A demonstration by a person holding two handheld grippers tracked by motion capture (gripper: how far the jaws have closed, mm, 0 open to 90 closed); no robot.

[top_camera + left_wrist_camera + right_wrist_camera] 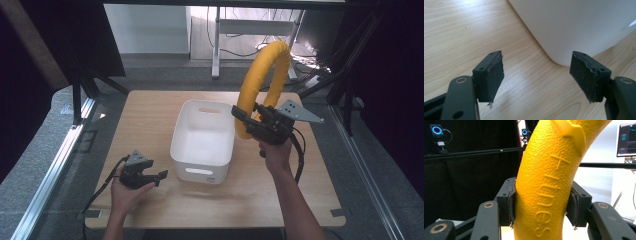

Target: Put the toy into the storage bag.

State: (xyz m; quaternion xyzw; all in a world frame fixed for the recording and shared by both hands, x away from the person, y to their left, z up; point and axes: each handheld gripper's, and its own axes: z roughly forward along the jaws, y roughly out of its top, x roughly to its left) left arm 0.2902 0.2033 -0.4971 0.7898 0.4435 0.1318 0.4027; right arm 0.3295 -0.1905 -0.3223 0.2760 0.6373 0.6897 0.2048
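A thick yellow ring (pixel 265 80) with a pebbled surface stands upright in the air over the right side of the table. My right gripper (pixel 243 120) is shut on its lower arc, just right of the white bin (pixel 204 167). Up close, the ring (pixel 546 182) fills the gap between both pads and carries raised lettering. My left gripper (pixel 161 176) rests low on the table at the front left, open and holding nothing. Its jaws (pixel 536 77) point at the rounded corner of the bin (pixel 574 27), a short way off.
The wooden table (pixel 150 107) carries the bin at its centre. Dark curtains and black frame posts stand to both sides, and metal rails run along the floor. A desk with cables stands beyond the far edge.
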